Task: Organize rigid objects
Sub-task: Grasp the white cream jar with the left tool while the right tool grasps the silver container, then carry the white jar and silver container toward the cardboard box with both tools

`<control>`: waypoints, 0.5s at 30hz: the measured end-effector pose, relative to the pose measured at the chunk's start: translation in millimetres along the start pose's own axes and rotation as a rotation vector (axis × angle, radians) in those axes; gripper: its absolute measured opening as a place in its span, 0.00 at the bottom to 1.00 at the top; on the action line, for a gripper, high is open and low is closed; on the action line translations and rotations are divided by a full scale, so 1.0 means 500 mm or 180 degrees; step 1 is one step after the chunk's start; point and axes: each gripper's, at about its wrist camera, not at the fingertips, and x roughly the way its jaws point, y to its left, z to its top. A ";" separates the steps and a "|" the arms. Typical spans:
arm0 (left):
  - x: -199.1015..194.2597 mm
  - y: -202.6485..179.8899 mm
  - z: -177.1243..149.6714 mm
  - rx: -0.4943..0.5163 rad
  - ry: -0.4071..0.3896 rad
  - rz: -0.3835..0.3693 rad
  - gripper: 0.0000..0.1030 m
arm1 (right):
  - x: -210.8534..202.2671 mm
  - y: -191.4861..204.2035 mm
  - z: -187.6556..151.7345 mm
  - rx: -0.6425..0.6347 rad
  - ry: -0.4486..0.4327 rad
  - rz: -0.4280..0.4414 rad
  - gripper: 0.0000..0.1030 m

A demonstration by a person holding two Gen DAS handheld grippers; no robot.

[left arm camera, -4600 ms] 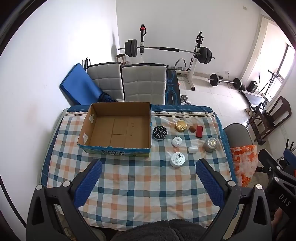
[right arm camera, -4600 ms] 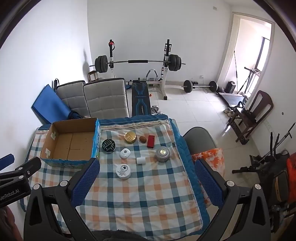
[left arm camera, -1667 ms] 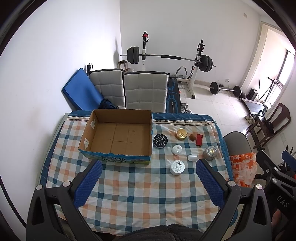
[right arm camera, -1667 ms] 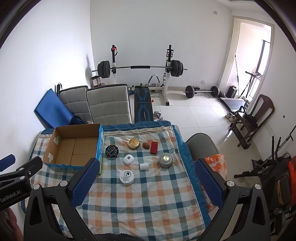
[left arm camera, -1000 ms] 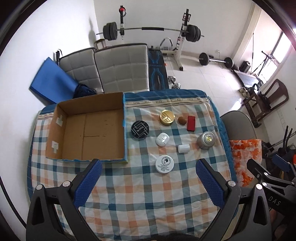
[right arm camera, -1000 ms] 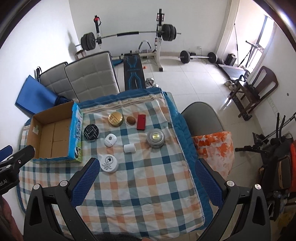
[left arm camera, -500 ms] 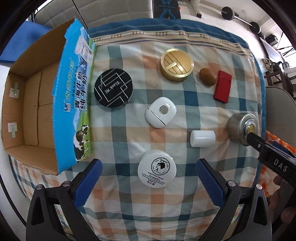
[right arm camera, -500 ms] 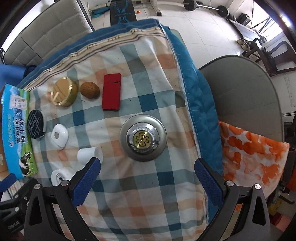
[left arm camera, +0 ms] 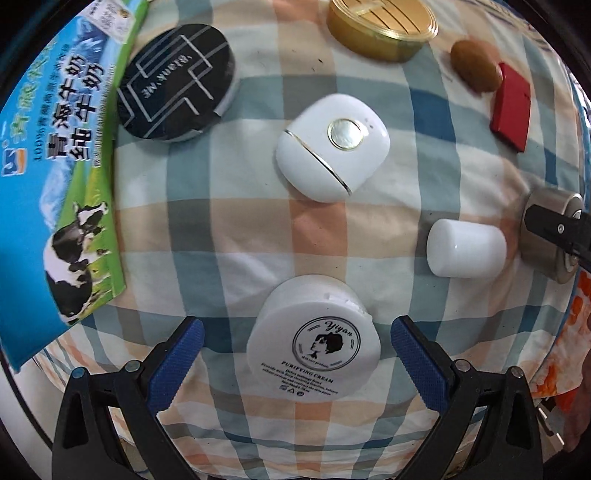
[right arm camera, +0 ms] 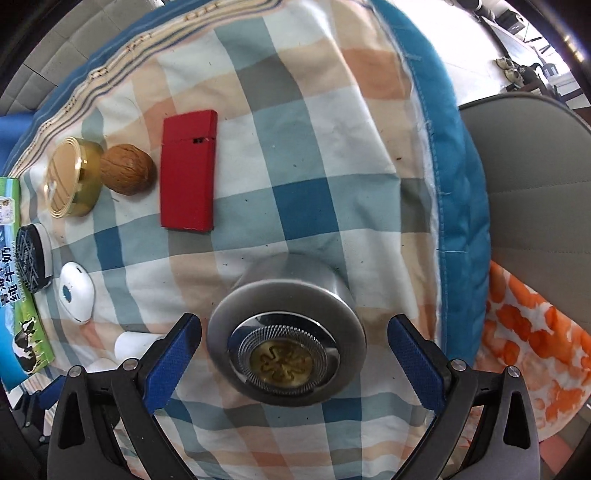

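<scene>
While its blue-padded jaws stand wide apart, the left gripper [left arm camera: 297, 338] straddles the white cream jar [left arm camera: 313, 352], a pad on each side and neither touching it; the right gripper [right arm camera: 294, 332] is spread just as wide around the silver round tin [right arm camera: 287, 334], its pads likewise clear of the metal. Both tools have dropped sharply: half a second ago the whole spread of objects and part of the room showed in each view, and now each jar fills the space between the pads. Going left to right on the checked tablecloth [left arm camera: 258, 229], the milk carton box [left arm camera: 62, 155] stands at the left edge, with the black round compact [left arm camera: 177, 81] just beside it. Next come the white rounded case [left arm camera: 332, 147] with a gold button, directly beyond the cream jar, and the gold tin [left arm camera: 384, 26] farther back. A small white cylinder [left arm camera: 466, 247] lies on its side between the cream jar and the silver tin, close to the right gripper's left pad. A walnut [right arm camera: 126, 169] sits touching or nearly touching the gold tin, with a red flat box [right arm camera: 188, 170] just to its right. Beyond the cloth's blue border [right arm camera: 458, 155], a grey chair seat [right arm camera: 535, 177] carries an orange-patterned cloth [right arm camera: 532, 332].
</scene>
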 end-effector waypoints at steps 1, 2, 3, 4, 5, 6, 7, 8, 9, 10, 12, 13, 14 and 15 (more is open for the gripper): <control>0.007 -0.002 0.000 0.0013 -0.0007 0.0006 0.99 | 0.011 -0.001 0.000 0.0008 0.0043 0.0014 0.96; 0.007 -0.004 -0.001 0.0024 -0.0020 0.0011 0.93 | 0.020 -0.002 0.000 0.0012 0.0091 0.0038 0.89; 0.012 -0.004 -0.002 0.0027 -0.0031 0.0036 0.78 | 0.029 -0.002 -0.001 0.0009 0.0134 0.0051 0.83; 0.015 -0.004 -0.004 0.0032 -0.0042 0.0005 0.71 | 0.037 -0.002 -0.003 0.0001 0.0158 0.0017 0.81; 0.022 -0.008 -0.006 0.0047 -0.0035 -0.0055 0.64 | 0.048 0.001 0.004 -0.0018 0.0144 -0.0023 0.77; 0.024 -0.012 -0.008 0.0079 -0.0035 -0.0030 0.64 | 0.052 0.005 0.003 -0.0050 0.0126 -0.0042 0.76; 0.025 -0.015 -0.011 0.0108 -0.0068 -0.0002 0.63 | 0.054 0.008 -0.001 -0.0093 0.0114 -0.0049 0.73; 0.027 -0.019 -0.015 0.0129 -0.0096 0.0018 0.63 | 0.056 0.011 -0.006 -0.0137 0.0115 -0.0071 0.71; 0.027 -0.020 -0.019 0.0142 -0.0116 0.0030 0.63 | 0.059 0.012 -0.013 -0.0179 0.0126 -0.0082 0.71; 0.028 -0.020 -0.022 0.0146 -0.0128 0.0035 0.63 | 0.065 0.013 -0.020 -0.0211 0.0147 -0.0081 0.71; 0.032 -0.021 -0.028 0.0135 -0.0142 0.0012 0.63 | 0.071 0.014 -0.040 -0.0230 0.0208 -0.0066 0.70; 0.029 -0.017 -0.031 0.0125 -0.0145 -0.0015 0.63 | 0.072 0.012 -0.054 -0.0253 0.0246 -0.0061 0.70; 0.018 -0.009 -0.034 0.0120 -0.0145 -0.0036 0.63 | 0.073 0.009 -0.078 -0.0287 0.0277 -0.0056 0.70; 0.022 -0.008 -0.030 0.0119 -0.0147 -0.0062 0.63 | 0.077 0.009 -0.095 -0.0325 0.0311 -0.0048 0.70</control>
